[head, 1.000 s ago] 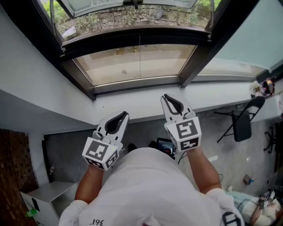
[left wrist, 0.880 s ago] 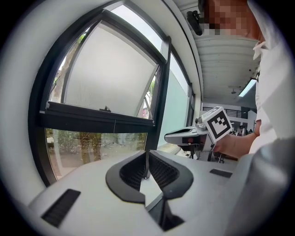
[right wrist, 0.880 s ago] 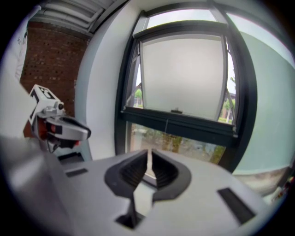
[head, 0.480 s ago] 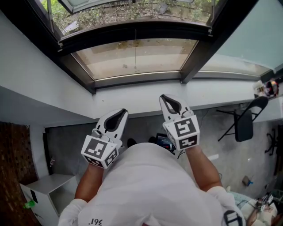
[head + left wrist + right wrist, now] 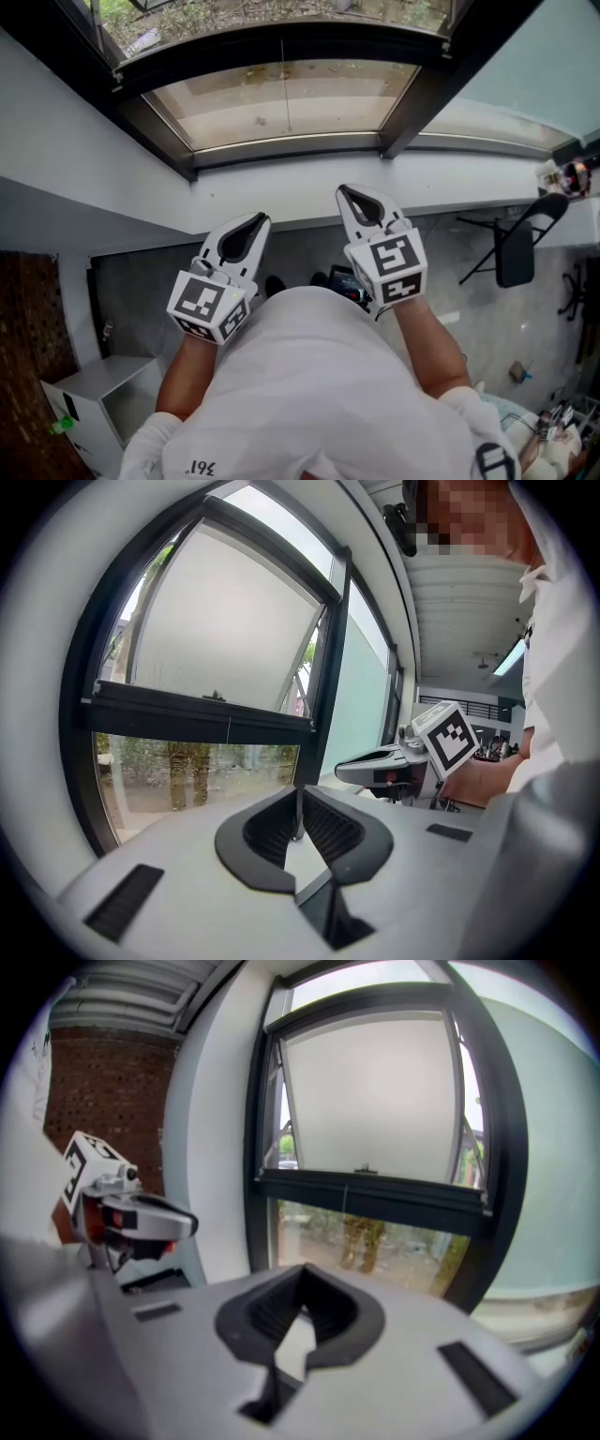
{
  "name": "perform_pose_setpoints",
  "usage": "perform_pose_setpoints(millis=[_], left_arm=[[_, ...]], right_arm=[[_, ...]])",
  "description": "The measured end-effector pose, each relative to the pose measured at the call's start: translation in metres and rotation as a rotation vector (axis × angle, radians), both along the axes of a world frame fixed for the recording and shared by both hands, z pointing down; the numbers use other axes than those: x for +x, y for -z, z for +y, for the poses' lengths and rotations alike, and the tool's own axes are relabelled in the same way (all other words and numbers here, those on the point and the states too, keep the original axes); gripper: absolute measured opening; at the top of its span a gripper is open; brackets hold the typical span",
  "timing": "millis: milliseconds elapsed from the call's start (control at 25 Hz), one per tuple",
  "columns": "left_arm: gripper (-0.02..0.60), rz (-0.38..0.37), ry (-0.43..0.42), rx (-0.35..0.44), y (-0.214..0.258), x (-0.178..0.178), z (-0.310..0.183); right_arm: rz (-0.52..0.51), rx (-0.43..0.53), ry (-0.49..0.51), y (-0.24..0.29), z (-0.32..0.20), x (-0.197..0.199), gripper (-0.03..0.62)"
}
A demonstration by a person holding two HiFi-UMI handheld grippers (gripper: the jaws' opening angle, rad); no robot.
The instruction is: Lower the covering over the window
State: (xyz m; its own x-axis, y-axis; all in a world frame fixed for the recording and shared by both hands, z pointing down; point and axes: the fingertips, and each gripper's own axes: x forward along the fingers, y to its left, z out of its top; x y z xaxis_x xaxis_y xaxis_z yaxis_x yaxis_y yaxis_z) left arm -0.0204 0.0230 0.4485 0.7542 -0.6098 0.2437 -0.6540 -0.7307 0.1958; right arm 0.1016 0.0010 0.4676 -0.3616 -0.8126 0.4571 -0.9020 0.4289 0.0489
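A pale roller blind (image 5: 230,630) covers the upper part of the window, ending in a dark bottom bar (image 5: 202,710). A thin cord (image 5: 229,728) hangs from the bar's middle, also visible as the cord (image 5: 345,1206) and the cord (image 5: 285,98). My left gripper (image 5: 258,218) is shut and empty, short of the white sill (image 5: 281,202). My right gripper (image 5: 343,190) is beside it, slightly further forward; its jaws have just closed fully with nothing between them. Both point at the lower pane, away from the cord and bar. Close up, the left gripper (image 5: 298,789) and right gripper (image 5: 302,1269) show tips touching.
A black folding chair (image 5: 514,248) stands on the floor at the right. A white cabinet (image 5: 94,394) sits at the lower left beside a brick wall (image 5: 28,319). A dark device (image 5: 347,281) lies on the floor below the sill, with clutter at the lower right corner.
Both grippers have edged a little toward the sill. The view has tipped down, so less of the window's upper part shows.
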Motion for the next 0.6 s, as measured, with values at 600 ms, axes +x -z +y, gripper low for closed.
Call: perform_pose_setpoints(millis=[600], left_arm=[[0.035, -0.004, -0.024, -0.010, -0.003, 0.010, 0.000]], right_arm=[[0.003, 0.000, 0.009, 0.002, -0.005, -0.002, 0.020]])
